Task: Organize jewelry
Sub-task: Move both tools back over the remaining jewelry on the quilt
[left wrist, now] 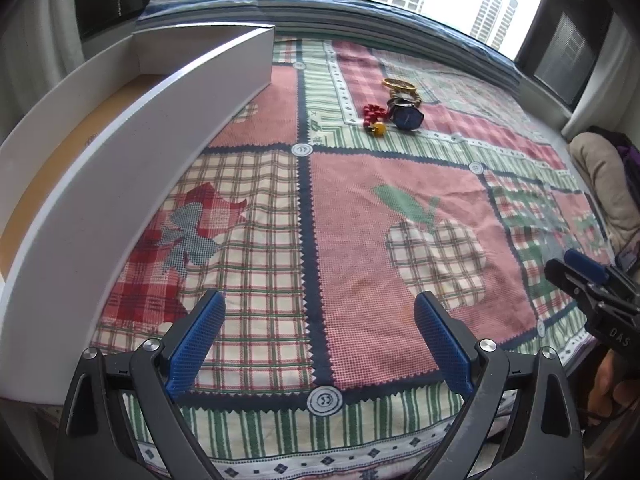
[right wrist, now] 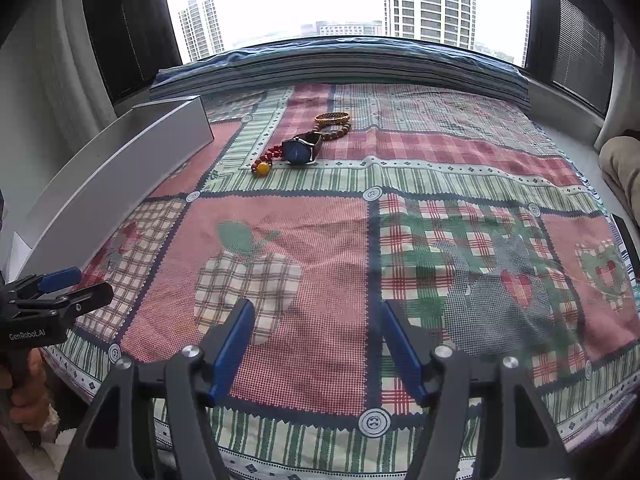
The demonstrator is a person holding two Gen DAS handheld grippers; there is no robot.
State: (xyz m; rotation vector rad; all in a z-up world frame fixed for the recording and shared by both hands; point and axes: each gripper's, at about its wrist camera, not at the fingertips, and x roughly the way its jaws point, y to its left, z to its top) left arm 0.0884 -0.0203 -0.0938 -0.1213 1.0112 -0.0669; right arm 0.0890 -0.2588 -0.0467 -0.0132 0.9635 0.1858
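- Left gripper (left wrist: 318, 344) is spread wide with nothing between its blue pads, hanging over the near part of the patchwork cloth (left wrist: 360, 208) that covers the surface.
- Right gripper (right wrist: 316, 350) is the same story: released, jaws apart, empty, over the apple patch of the cloth. Each one shows up at the edge of the other's view, so they sit side by side at the near edge.
- The jewelry is all bunched in one little pile toward the far side, well apart from both grippers: a blue-faced watch (right wrist: 299, 151), a red bead bracelet (right wrist: 269, 157) with a yellow bead on it, touching the watch, a brown bead bracelet (right wrist: 334, 131) just behind, and a gold bangle (right wrist: 331, 117) at the back (I can't say exactly how they overlap from here).
- Long white box (left wrist: 132, 152) runs along the left side with its top open. The stretch of brown floor I can see inside looks bare, though part of the inside is hidden by its wall.
- So my read on progress: basically nothing sorted yet. All four pieces are on the cloth, none in the box as far as I can see.
- What's left is pretty much everything: reach across to the pile, pick the pieces off one at a time, and move them into the box.
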